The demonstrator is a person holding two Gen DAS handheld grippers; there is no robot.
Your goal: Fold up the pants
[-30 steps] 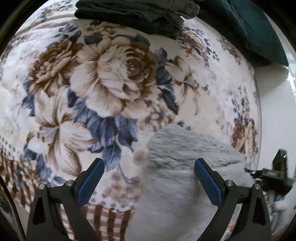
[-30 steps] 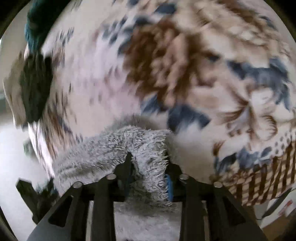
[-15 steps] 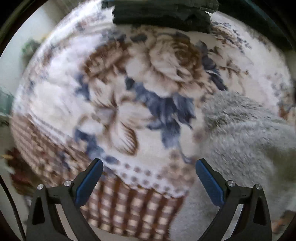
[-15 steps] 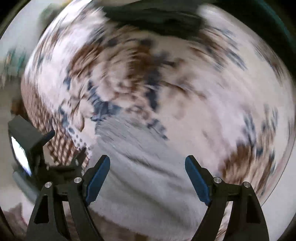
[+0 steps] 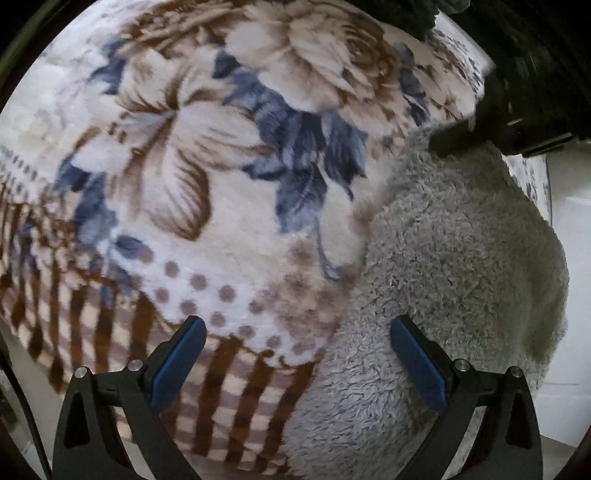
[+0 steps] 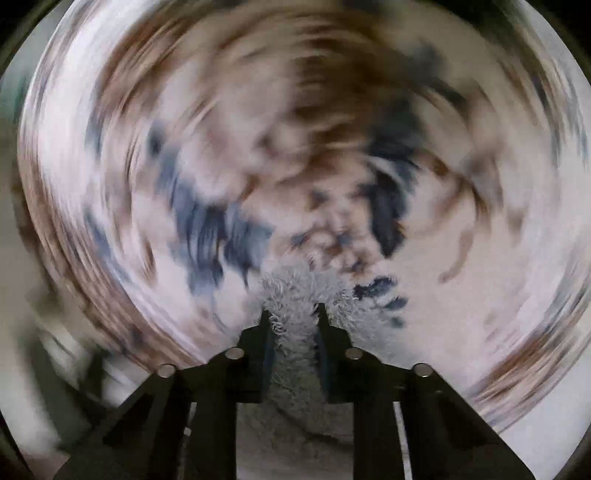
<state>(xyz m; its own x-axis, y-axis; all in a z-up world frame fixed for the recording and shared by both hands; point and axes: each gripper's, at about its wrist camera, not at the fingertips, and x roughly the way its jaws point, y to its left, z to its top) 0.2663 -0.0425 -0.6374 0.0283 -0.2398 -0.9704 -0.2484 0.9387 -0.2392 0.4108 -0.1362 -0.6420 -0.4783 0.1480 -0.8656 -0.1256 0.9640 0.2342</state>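
Observation:
The grey fleecy pants (image 5: pixel 454 258) lie bunched on the floral blanket (image 5: pixel 221 166) at the right of the left wrist view. My left gripper (image 5: pixel 299 354) is open and empty, hovering over the blanket's checked border beside the pants' left edge. My right gripper (image 6: pixel 291 321) is shut on a fold of the grey pants (image 6: pixel 291 295). It also shows in the left wrist view (image 5: pixel 491 125) as a dark shape at the pants' far end. The right wrist view is heavily blurred by motion.
A dark garment pile (image 5: pixel 399 14) lies at the far edge of the blanket. The blanket's checked border (image 5: pixel 221 398) hangs over the near edge. Pale floor (image 5: pixel 569 332) shows at the right.
My right gripper was open half a second ago and is now shut on the pants. The left gripper moved nearer the pants and stayed open.

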